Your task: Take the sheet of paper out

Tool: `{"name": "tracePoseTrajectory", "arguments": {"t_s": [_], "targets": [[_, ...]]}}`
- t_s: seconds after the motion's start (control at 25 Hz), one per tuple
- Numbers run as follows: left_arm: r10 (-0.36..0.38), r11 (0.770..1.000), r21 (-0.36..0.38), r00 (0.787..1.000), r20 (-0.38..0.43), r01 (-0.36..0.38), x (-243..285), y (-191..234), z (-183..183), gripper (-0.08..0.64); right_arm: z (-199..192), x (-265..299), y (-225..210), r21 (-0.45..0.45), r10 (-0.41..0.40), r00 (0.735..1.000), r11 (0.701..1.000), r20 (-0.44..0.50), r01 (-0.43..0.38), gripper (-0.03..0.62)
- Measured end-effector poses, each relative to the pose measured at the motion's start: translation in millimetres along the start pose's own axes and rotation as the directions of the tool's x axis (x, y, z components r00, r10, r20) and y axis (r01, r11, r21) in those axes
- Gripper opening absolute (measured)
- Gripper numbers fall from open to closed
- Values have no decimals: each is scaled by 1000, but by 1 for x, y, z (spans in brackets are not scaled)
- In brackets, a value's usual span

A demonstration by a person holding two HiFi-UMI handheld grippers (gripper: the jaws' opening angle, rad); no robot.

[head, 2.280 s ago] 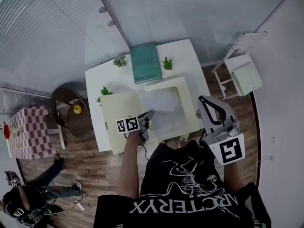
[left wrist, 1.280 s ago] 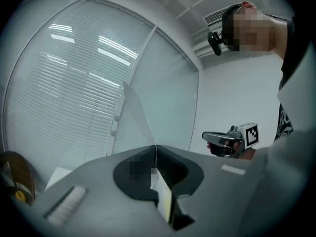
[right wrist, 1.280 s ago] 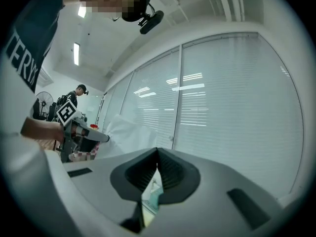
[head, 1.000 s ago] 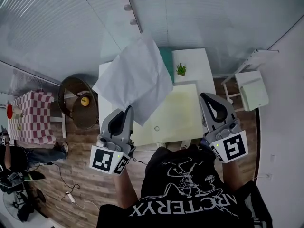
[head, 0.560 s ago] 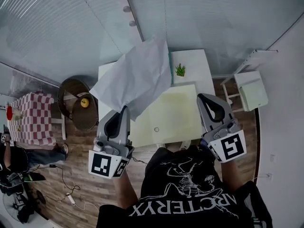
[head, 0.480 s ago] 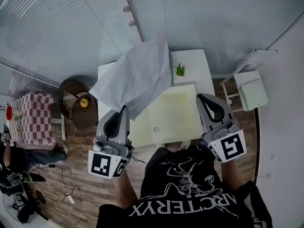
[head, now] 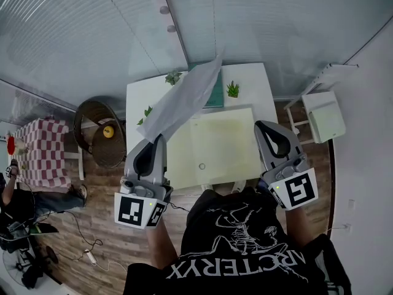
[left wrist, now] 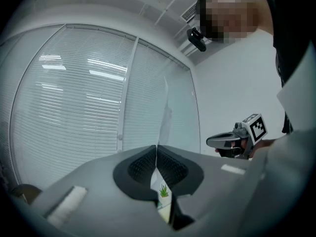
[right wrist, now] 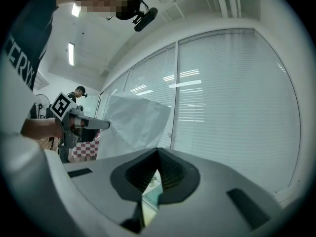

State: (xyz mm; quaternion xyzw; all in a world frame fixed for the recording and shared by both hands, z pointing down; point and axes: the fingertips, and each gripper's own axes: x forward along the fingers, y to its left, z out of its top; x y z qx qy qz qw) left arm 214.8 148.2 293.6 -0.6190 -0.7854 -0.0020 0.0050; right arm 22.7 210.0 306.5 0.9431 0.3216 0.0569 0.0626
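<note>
Left gripper [head: 158,140] at 7 o'clock, jaws pinched on the edge of the paper [head: 184,100]; paper up in the air, stretching toward 1 o'clock over the table [head: 261,85]; right gripper [head: 266,129] at 4 o'clock, jaws together, empty

Thin matt paper sheet [head: 184,98], creased; floor [head: 97,221] seemingly wood
</note>
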Motion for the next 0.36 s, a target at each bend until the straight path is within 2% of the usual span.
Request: {"name": "tracePoseTrajectory", "arguments": {"t_s": [0.36], "targets": [[-9,1000,-2,1000,3,9,1,-2,2,11,2,-3,-3,-8,-9,1000,1000,-1,9,11]]}}
